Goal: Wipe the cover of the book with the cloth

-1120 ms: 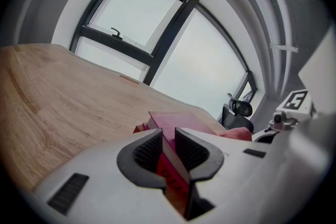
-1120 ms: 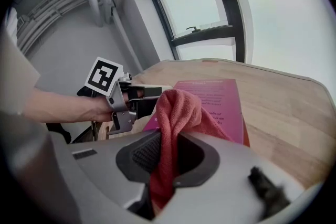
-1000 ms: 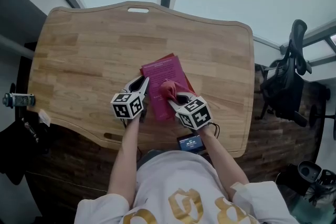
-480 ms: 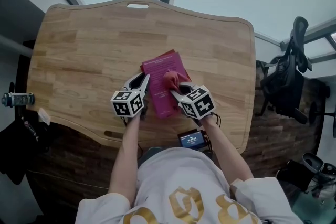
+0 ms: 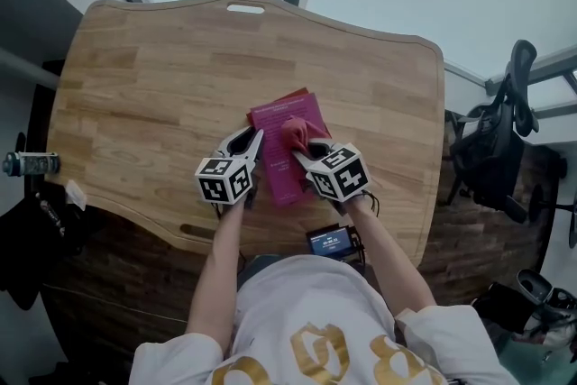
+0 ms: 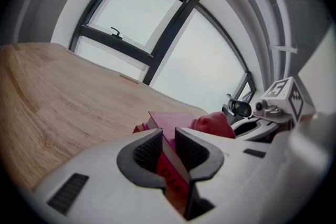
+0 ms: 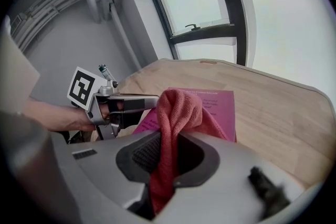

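A magenta book (image 5: pixel 287 144) lies flat near the front middle of the wooden table (image 5: pixel 162 95). My left gripper (image 5: pixel 251 142) is shut on the book's left edge (image 6: pixel 169 157), the cover pinched between its jaws. My right gripper (image 5: pixel 305 152) is shut on a salmon-pink cloth (image 5: pixel 296 135), which is bunched up and rests on the book's cover (image 7: pixel 220 105). In the right gripper view the cloth (image 7: pixel 176 118) hangs out between the jaws, with the left gripper (image 7: pixel 118 105) alongside at the left.
A small device with a lit screen (image 5: pixel 328 241) sits at the table's front edge by my right arm. A black office chair (image 5: pixel 494 149) stands to the right of the table. A bottle (image 5: pixel 27 163) lies at far left. Windows rise behind the table.
The right gripper has pushed the cloth a little farther up the book's cover. The left gripper keeps its hold on the book's edge.
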`<state>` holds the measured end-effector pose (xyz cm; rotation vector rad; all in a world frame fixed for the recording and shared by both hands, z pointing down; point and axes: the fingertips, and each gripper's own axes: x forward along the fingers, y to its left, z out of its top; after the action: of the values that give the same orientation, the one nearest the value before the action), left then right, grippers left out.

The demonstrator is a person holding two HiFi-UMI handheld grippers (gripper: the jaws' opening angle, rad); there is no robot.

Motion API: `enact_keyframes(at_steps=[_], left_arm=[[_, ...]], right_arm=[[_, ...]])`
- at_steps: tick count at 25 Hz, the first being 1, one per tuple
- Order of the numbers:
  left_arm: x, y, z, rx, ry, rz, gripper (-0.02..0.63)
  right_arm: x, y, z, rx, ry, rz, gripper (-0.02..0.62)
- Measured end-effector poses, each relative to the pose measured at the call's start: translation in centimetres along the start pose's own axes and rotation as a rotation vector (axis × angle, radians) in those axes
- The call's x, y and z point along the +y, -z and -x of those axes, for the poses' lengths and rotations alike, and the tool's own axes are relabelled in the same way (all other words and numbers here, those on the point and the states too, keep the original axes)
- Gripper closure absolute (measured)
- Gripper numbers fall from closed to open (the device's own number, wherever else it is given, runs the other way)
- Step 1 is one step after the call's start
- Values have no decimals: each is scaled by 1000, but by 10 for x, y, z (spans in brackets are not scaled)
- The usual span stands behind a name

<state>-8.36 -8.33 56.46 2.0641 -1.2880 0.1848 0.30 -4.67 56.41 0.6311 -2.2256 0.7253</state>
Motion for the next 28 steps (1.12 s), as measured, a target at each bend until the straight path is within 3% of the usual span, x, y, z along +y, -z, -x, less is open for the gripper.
enact_keyframes(at_steps=[11, 20, 24, 28], left_arm=[[1, 0, 0, 5, 4, 16, 526], [1, 0, -1, 42, 7, 10, 525], [-1, -2, 0, 63, -28, -95, 515], [-2, -4, 1, 73, -58, -123, 517]], right_arm=[[-1, -22, -18, -19, 23, 97, 528], [-5, -35, -26, -25, 33, 102, 528], [-9, -39, -18, -70, 86, 114, 528], [-10, -43, -8, -106, 143, 158, 528]])
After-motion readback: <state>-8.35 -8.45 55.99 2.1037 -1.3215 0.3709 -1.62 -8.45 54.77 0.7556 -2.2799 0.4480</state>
